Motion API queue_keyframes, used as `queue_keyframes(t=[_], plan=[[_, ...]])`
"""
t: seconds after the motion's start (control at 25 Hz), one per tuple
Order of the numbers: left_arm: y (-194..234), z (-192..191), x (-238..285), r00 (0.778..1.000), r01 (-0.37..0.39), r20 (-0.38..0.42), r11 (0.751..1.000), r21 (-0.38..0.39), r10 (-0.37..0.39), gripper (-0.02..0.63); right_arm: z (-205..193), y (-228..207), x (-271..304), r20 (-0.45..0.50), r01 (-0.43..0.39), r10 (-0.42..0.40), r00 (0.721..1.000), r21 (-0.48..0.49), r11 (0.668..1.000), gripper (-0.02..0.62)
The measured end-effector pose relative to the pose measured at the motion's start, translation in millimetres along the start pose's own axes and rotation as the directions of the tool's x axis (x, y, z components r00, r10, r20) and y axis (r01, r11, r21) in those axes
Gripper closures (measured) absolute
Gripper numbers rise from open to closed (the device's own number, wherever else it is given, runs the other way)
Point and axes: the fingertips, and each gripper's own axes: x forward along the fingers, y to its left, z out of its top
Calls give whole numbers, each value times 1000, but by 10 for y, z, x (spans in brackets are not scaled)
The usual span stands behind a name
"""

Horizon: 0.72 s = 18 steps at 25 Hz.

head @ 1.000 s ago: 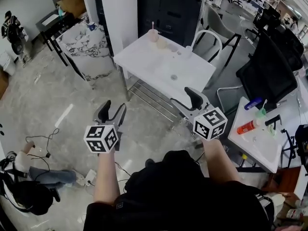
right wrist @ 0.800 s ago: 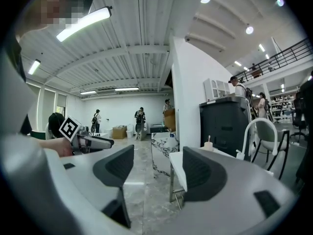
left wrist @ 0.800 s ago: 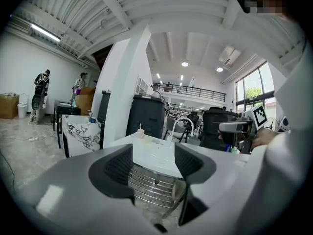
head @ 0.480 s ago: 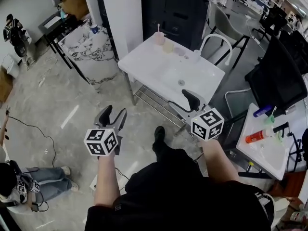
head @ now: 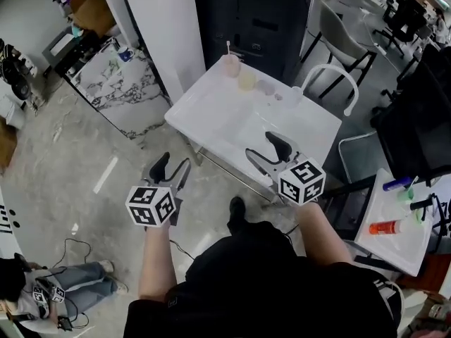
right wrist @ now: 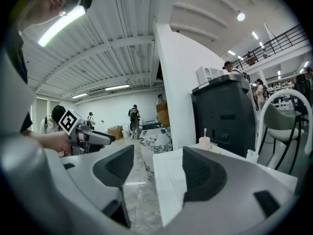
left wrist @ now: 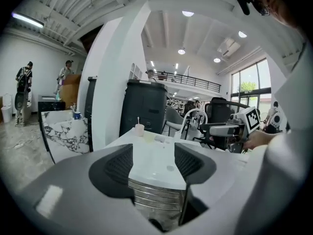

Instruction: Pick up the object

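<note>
While the pink cup [head: 230, 64] stands at the table's [head: 211, 111] far edge in the head view, well apart from both grippers, the left gripper view shows the left gripper [left wrist: 153, 156] spread and empty; right gripper view, right gripper [right wrist: 159, 173] likewise. Cup probably light, stiff: grip its sides

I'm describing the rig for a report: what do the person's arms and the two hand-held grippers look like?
The left hand-held gripper and the right hand-held gripper each have a grey body, two curved jaws lined with black ribbed pads, and a white cube printed with black square markers. The person wears a black short-sleeved top; the forearms are bare.
</note>
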Motion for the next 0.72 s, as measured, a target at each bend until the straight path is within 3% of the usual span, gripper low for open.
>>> queue_keyframes(t=[0.36, 0.72], plan=[[165, 499, 1270, 991, 105, -95, 990, 96, -95, 334, 257, -1084, 741, 27, 32, -33, 999, 25, 999, 313], [67, 764, 2074, 962, 245, -163, 957, 157, -219, 334, 328, -1663, 796, 31, 152, -154, 988, 78, 985, 313]])
